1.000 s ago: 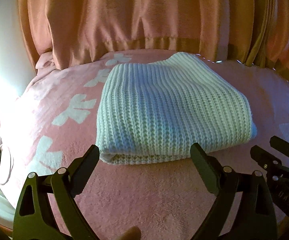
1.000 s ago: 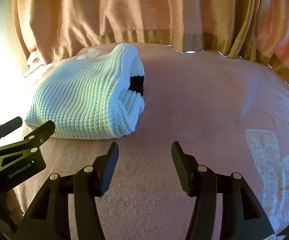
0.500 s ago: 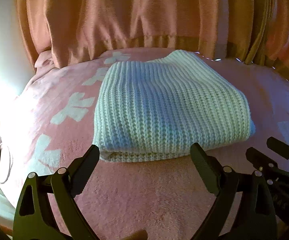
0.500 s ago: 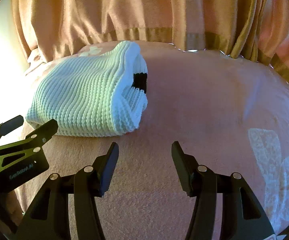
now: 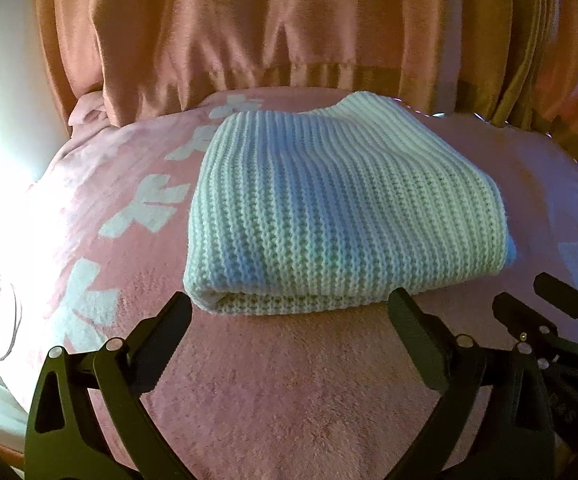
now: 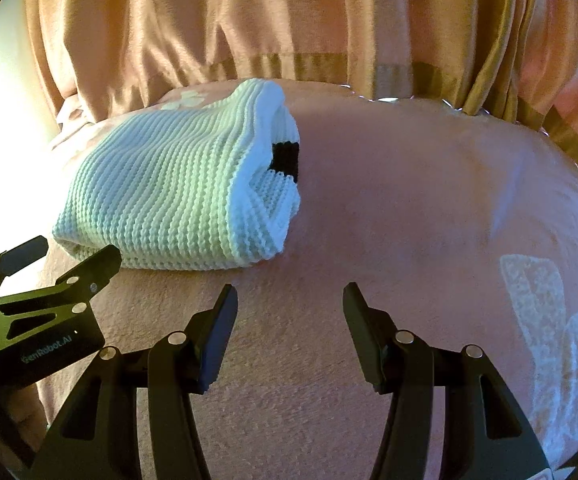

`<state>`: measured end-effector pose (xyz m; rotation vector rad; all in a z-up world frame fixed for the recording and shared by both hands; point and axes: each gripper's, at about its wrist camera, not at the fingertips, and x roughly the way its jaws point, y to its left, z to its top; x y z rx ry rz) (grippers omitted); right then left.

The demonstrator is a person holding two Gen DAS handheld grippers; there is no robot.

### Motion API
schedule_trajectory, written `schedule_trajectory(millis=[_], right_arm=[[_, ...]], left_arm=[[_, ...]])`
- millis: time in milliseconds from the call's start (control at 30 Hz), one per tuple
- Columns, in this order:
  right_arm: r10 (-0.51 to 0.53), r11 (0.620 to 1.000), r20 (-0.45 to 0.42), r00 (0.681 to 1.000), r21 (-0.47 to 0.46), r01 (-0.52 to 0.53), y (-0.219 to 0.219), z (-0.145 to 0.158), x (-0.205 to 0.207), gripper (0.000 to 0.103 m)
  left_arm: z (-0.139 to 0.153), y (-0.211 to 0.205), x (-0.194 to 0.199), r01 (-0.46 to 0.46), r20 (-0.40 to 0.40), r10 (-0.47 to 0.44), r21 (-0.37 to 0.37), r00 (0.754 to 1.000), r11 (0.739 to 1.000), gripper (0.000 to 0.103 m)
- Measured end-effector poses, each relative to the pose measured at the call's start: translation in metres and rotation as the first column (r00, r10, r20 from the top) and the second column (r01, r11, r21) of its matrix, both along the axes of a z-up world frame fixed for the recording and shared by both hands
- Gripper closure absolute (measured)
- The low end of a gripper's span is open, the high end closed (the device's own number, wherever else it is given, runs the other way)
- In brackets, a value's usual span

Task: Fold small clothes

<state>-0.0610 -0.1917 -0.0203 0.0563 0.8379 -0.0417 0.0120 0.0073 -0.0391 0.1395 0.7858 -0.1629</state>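
Your left hand-held gripper (image 5: 289, 312) is hovering with jaws spread wide, holding nothing, its fingertips (image 5: 177, 312) sitting just short of the near folded edge of the knitted sweater (image 5: 341, 216). The sweater is lying folded in a thick rectangle straight ahead of that gripper on the pink blanket (image 5: 289, 392), spanning roughly the gap between the two fingers and beyond. White bow prints (image 5: 145, 208) are running along the blanket ahead-left of the left gripper. Orange curtains (image 5: 289, 32) are hanging behind the far edge of the sweater.

Your right hand-held gripper (image 6: 289, 304) is also hanging open, moderately wide, empty, above bare blanket (image 6: 409, 200). From it, the sweater (image 6: 169, 192) is sitting ahead and to the left, not between the fingers; the open layered end with a small black patch (image 6: 285, 160) is facing toward this gripper's side. The left gripper (image 6: 37, 272) is showing at the far left of the right wrist view, tips just beside the sweater's near left corner; whether touching, cannot tell. In the left wrist view the right gripper (image 5: 537, 308) is poking in at the right edge, near the sweater's near right corner
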Motion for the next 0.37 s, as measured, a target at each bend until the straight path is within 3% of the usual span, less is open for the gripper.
schedule_trajectory(millis=[367], right_arm=[[-0.003, 1.0, -0.002, 1.0, 0.006, 0.003, 0.0029, -0.0013, -0.0006, 0.049]], left_arm=[[-0.0003, -0.0039, 0.0009, 0.001, -0.01, -0.001, 0.007, 1.0, 1.0, 0.007]])
